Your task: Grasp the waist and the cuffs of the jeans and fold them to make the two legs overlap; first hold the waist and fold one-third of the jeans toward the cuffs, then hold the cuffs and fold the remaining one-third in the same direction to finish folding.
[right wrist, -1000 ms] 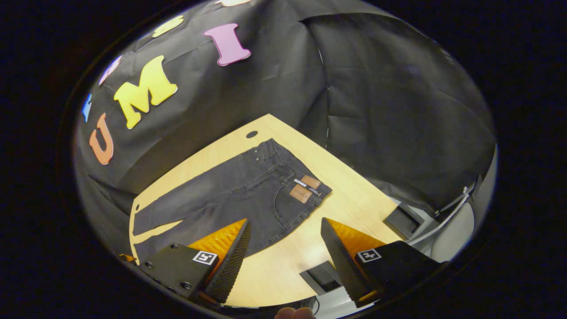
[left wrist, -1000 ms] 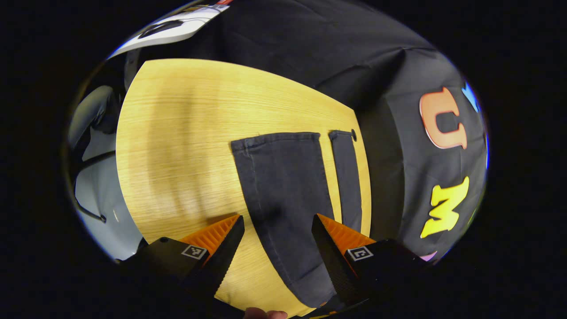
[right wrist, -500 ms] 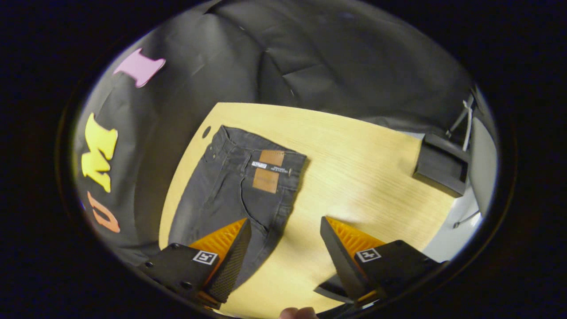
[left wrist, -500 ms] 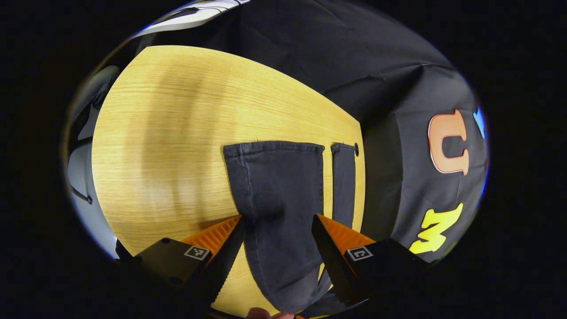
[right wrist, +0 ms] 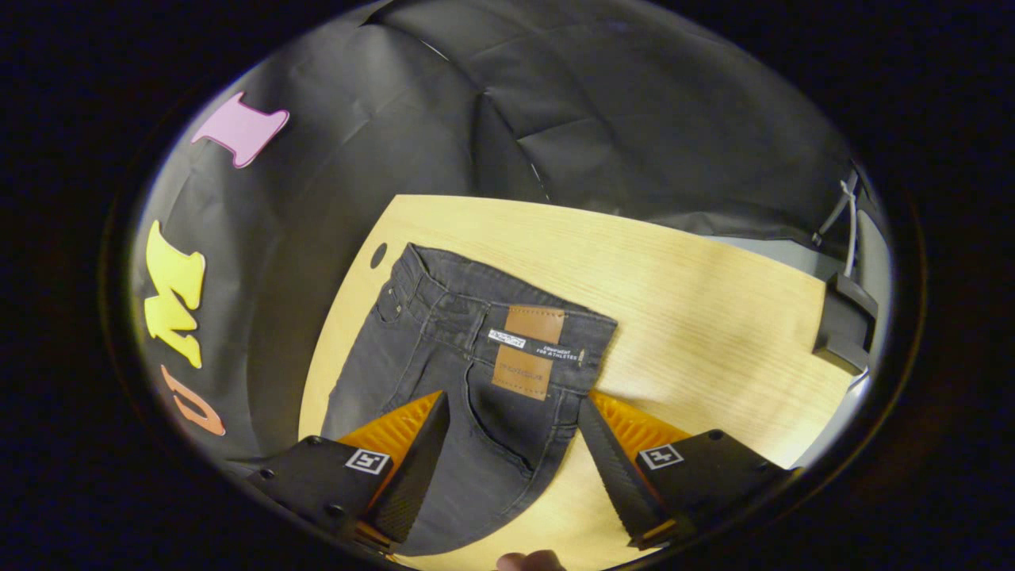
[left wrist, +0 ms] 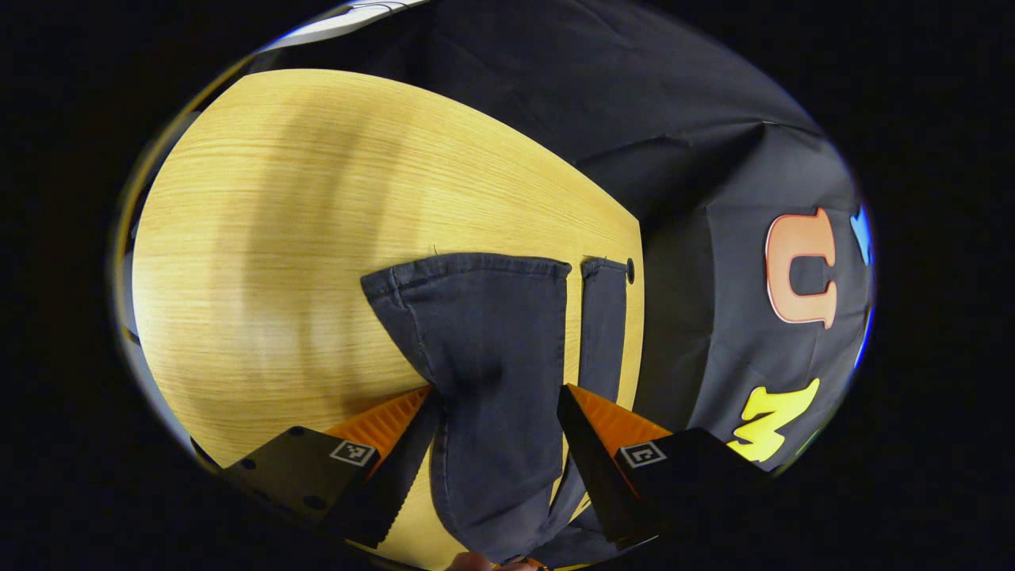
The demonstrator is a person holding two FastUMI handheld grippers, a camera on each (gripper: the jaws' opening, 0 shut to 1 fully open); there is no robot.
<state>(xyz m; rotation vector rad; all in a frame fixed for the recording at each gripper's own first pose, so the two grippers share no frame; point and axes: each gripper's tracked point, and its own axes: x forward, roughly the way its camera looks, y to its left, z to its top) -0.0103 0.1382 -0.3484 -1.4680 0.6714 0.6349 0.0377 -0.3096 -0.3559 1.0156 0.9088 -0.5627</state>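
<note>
Wooden tabletop (left wrist: 277, 238) carries dark jeans (right wrist: 444, 357), laid flat. In the right gripper view the waist (right wrist: 507, 305) with its brown patches lies just ahead of the fingers, hip fabric between them. Right gripper (right wrist: 511, 444): fingers wide, not pressing on the cloth. In the left gripper view one leg runs between the fingers, its cuff (left wrist: 476, 266) ahead; the second cuff (left wrist: 604, 266) lies beyond the right-hand finger, near the tabletop edge. Left gripper (left wrist: 496, 444): fingers wide, straddling the leg; contact cannot be told. Black cloth wall (right wrist: 618, 119) stands behind.
</note>
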